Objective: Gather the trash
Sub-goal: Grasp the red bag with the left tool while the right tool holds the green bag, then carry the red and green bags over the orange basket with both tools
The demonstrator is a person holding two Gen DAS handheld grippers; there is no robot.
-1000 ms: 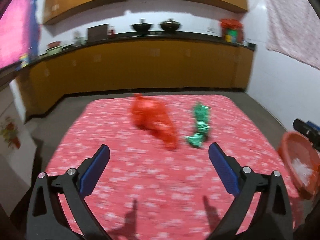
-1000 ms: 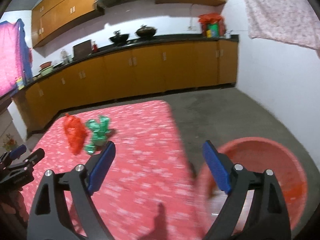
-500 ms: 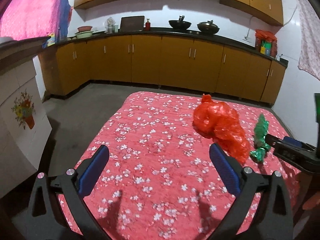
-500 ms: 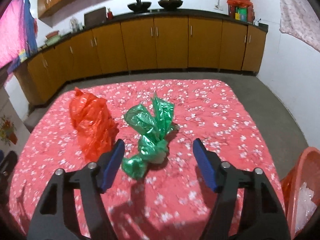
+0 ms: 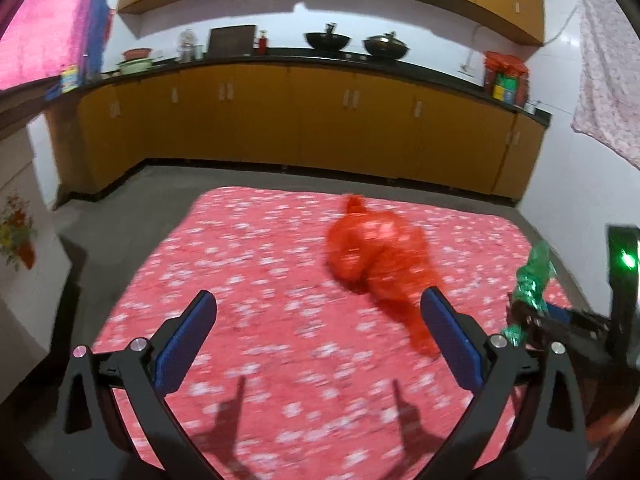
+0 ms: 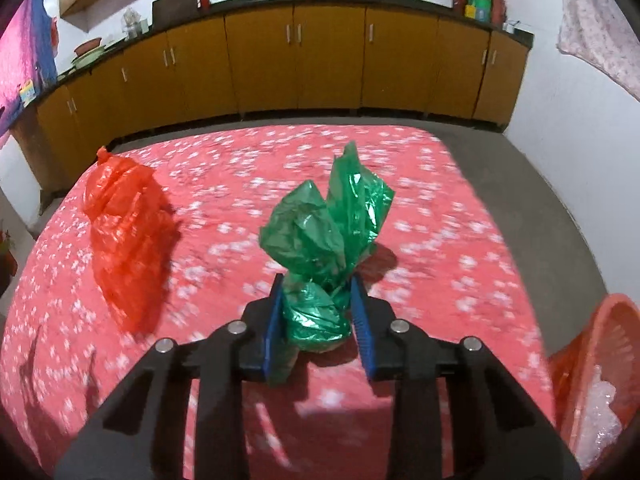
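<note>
A crumpled green plastic bag [image 6: 320,232] stands on the red flowered tablecloth [image 6: 440,220]. My right gripper [image 6: 317,284] has its blue pads against both sides of the bag's lower knot, and the jaws are still closing on it. To its left lies a red plastic bag [image 6: 124,220]. In the left wrist view the red bag [image 5: 372,252] sits just beyond the right finger of my left gripper [image 5: 316,300], which is open and empty above the cloth. The green bag [image 5: 534,276] shows at that view's right edge.
An orange basket [image 6: 600,336] with white crumpled plastic [image 6: 600,412] inside stands off the table's right side. Yellow kitchen cabinets [image 6: 296,68] line the far wall across a strip of grey floor. A white cupboard [image 5: 20,272] stands to the left of the table.
My right gripper swung from the basket to the green bag, came down over it and drew its jaws in around it. The left gripper drifted sideways, staying open.
</note>
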